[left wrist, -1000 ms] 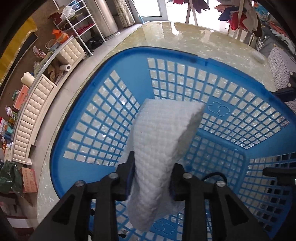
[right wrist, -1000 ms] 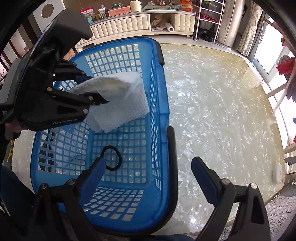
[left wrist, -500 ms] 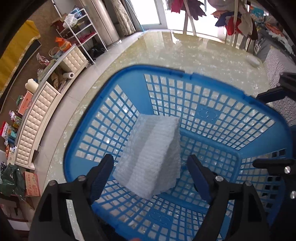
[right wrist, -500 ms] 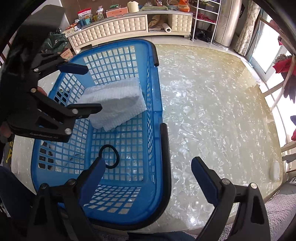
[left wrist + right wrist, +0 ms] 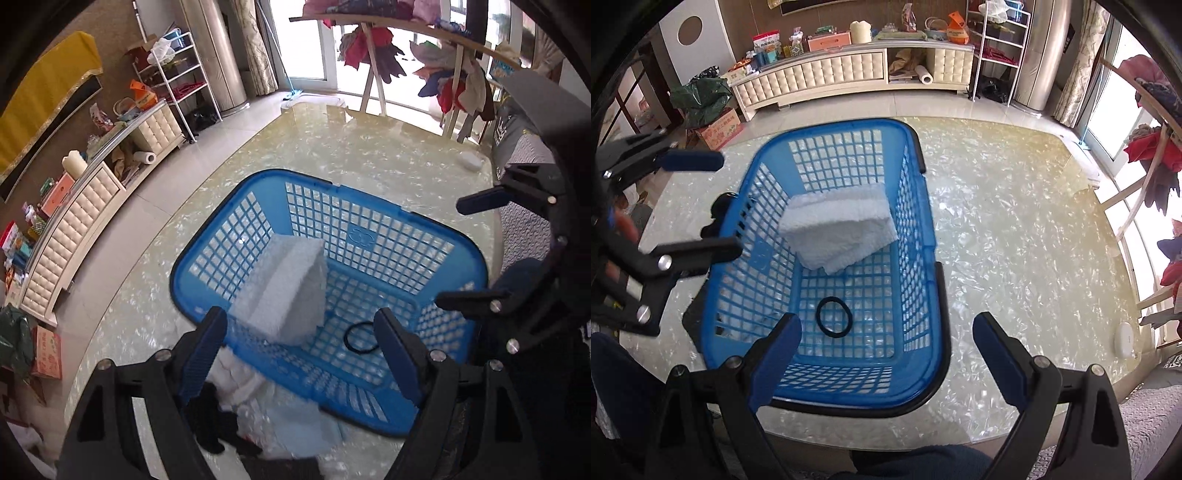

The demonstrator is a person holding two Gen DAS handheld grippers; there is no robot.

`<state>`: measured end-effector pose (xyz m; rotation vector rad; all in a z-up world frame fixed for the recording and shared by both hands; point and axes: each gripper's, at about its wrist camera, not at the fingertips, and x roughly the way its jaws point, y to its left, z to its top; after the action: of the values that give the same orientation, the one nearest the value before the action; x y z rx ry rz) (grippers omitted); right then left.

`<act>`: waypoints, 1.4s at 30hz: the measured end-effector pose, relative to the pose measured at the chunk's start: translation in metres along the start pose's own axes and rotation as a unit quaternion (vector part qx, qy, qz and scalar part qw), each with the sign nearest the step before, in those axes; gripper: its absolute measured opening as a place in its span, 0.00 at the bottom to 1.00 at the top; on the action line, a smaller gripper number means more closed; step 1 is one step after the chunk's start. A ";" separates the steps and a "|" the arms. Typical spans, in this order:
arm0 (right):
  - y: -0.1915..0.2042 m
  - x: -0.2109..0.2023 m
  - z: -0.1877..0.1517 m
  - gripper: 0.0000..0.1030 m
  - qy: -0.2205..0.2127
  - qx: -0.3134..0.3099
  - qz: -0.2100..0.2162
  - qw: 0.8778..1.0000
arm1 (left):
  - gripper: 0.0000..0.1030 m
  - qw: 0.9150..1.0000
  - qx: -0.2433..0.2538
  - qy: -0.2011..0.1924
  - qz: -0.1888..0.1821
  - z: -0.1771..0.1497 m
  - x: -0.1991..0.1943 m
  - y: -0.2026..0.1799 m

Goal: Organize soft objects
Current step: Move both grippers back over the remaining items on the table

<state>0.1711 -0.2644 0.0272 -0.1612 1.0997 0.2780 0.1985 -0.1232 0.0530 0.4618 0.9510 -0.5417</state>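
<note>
A folded white towel [image 5: 286, 291] lies inside the blue plastic basket [image 5: 373, 236], leaning on its wall; it also shows in the right wrist view [image 5: 838, 227] in the basket [image 5: 916, 266]. A black hair tie [image 5: 833, 317] lies on the basket floor, also in the left wrist view [image 5: 362, 334]. My left gripper [image 5: 301, 356] is open and empty, above the basket's near edge. My right gripper [image 5: 886, 354] is open and empty over the basket's near rim. A pile of white, black and pale blue soft items [image 5: 258, 417] lies on the table beside the basket under the left gripper.
The basket stands on a glossy marbled table [image 5: 1015, 229]. A small white round object [image 5: 1123, 339] sits near the table's right edge. A cream sideboard [image 5: 849, 70] and a clothes rack [image 5: 406, 40] stand beyond the table.
My left gripper opened and let go of the white towel, which dropped into the basket. The left gripper then pulled back and up, away from the basket. The right gripper stayed open.
</note>
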 end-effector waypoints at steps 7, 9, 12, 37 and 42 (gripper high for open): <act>0.033 -0.021 -0.002 0.91 -0.018 -0.020 -0.002 1.000 | 0.80 1.000 -0.020 -0.012 0.004 -0.032 -0.034 0.000; 0.043 -0.025 -0.002 0.91 -0.021 -0.027 -0.001 0.999 | 0.81 0.999 -0.028 -0.016 0.003 -0.041 -0.042 0.002; 0.059 -0.028 -0.002 0.91 -0.023 -0.040 0.001 0.999 | 0.85 0.999 -0.036 -0.019 0.008 -0.058 -0.051 0.009; 0.175 0.018 0.000 0.91 0.007 -0.126 0.048 0.991 | 0.99 0.990 -0.134 0.031 0.034 -0.198 -0.064 0.089; 0.193 0.029 0.000 0.91 0.018 -0.140 0.056 0.988 | 0.99 0.989 -0.143 0.039 0.028 -0.217 -0.051 0.105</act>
<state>0.1252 -0.0759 0.0030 -0.3570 1.1036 0.5318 0.1022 0.0976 0.0009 0.2515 1.0680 -0.3316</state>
